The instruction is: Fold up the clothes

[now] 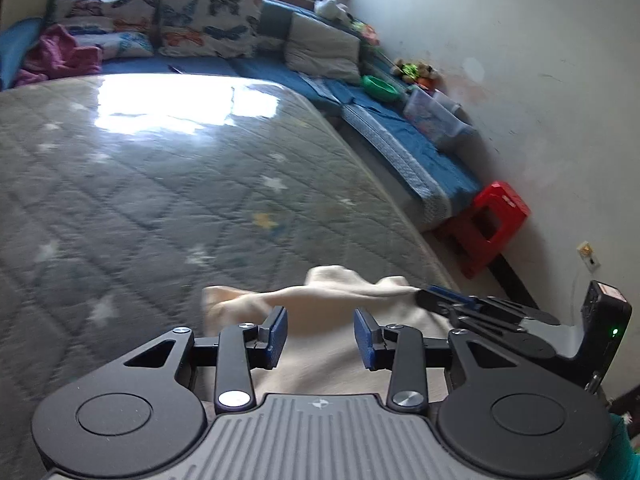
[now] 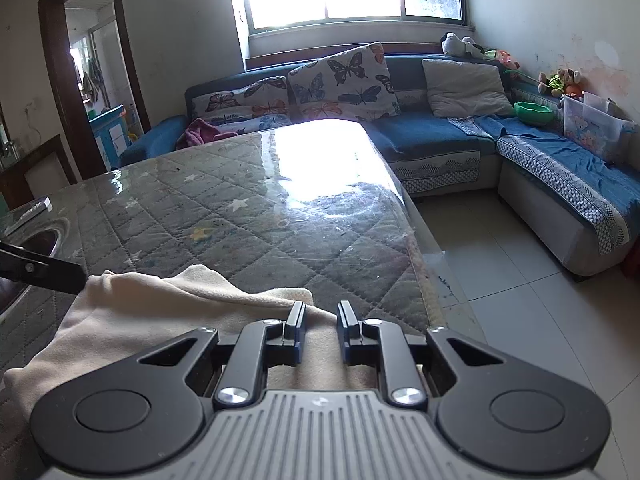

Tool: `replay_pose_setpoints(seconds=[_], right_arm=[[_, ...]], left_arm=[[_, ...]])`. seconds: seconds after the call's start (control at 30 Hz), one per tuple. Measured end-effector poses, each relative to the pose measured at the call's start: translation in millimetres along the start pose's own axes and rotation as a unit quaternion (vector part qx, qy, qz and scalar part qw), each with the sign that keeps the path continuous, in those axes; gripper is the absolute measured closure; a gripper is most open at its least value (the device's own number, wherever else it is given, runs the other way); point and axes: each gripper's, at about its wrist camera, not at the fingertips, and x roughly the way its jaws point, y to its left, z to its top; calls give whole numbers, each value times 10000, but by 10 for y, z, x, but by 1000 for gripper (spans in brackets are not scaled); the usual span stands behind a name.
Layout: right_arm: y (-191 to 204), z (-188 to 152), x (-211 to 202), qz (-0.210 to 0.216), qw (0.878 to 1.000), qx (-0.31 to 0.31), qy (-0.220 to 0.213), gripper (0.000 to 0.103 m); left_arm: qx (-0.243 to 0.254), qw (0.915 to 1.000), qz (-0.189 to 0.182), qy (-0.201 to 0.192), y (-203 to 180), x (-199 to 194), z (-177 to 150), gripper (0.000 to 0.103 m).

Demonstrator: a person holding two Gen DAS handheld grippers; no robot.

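Note:
A cream cloth garment [image 1: 320, 300] lies rumpled on the quilted grey table top [image 1: 160, 200], near its right edge. My left gripper [image 1: 320, 338] is open just above the cloth, its blue pads apart and empty. In the right wrist view the same cloth [image 2: 152, 304] spreads to the left below my right gripper [image 2: 322, 322], which is open with a narrow gap over the cloth's right edge. The right gripper also shows in the left wrist view [image 1: 480, 312], at the cloth's right side. The left gripper's finger [image 2: 44, 270] shows at the cloth's left corner.
The table top [image 2: 240, 208] is covered with glossy clear film and ends at a right edge [image 2: 420, 248] above a tiled floor. A blue corner sofa [image 2: 440, 136] with butterfly cushions stands behind. A red stool [image 1: 492, 224] stands by the wall.

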Motion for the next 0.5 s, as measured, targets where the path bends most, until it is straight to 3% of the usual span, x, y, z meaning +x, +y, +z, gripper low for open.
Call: replay_pose_setpoints(seconds=[0.17,0.27,0.5], right_arm=[[-13,10,44,-15,10000,-32,18,83],[-21,17,70,-24,10000,-51,29,81],[32,38,-6,8,9999,-140,-68,79]], left_arm=[[-43,9995,-225,206,-90,368,89,75],[8,9994,-179,305,-122,541,100,76],[-96,9994,-209,271,-70,601,106,78]])
